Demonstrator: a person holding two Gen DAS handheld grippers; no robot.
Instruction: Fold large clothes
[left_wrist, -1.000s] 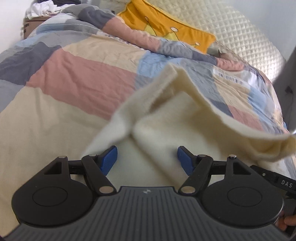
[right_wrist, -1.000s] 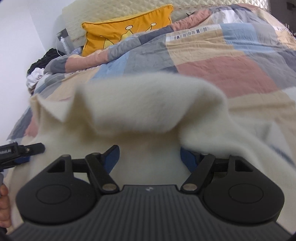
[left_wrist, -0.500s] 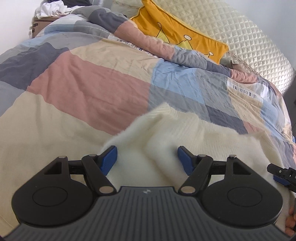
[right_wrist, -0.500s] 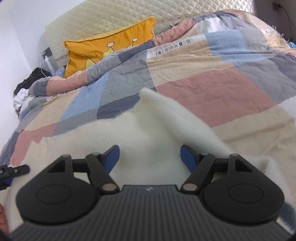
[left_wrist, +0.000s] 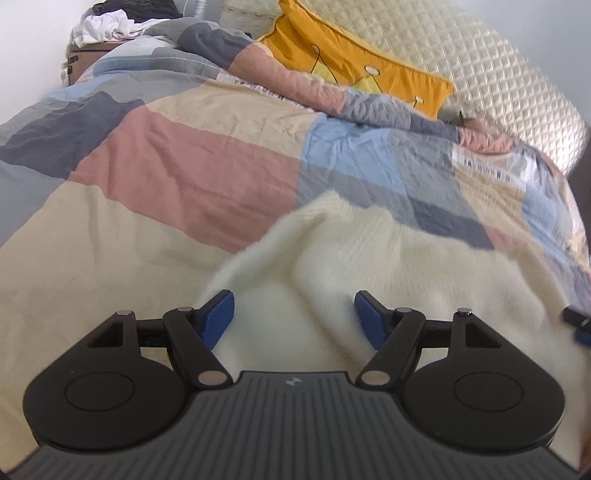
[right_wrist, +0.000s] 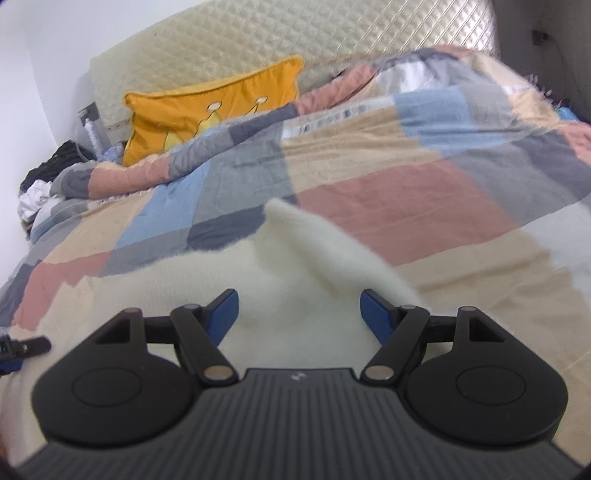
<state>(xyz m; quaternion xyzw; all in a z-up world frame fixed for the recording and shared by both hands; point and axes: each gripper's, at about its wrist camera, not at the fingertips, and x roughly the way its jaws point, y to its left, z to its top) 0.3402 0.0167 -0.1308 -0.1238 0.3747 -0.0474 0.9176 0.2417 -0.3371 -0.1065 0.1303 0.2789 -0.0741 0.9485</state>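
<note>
Left gripper (left_wrist: 294, 314): your jaws stand wide, blue pads clear of the cloth, with the cream garment (left_wrist: 369, 266) lying under and between them, unheld. Right gripper (right_wrist: 298, 312): likewise wide, empty, poised over the same garment's other end.

Landmark: the patchwork quilt (left_wrist: 192, 177). The garment rests on the quilt's near part, bunched into a soft ridge with one corner peaked toward the yellow cushion (right_wrist: 214, 107), which leans at the quilt's far edge against the quilted headboard (right_wrist: 258, 44).

Progress, as a judgement: you have the garment laid down but not yet squared; its edges are rumpled and no crisp fold line shows (blur hides the finer creases). Flattening and the remaining folds look to be still ahead of you.

Containers: a brown box (left_wrist: 88, 55) stands beyond the quilt's far corner, with white and dark clothes (left_wrist: 107, 26) heaped on top; whether anything is inside cannot be told.
</note>
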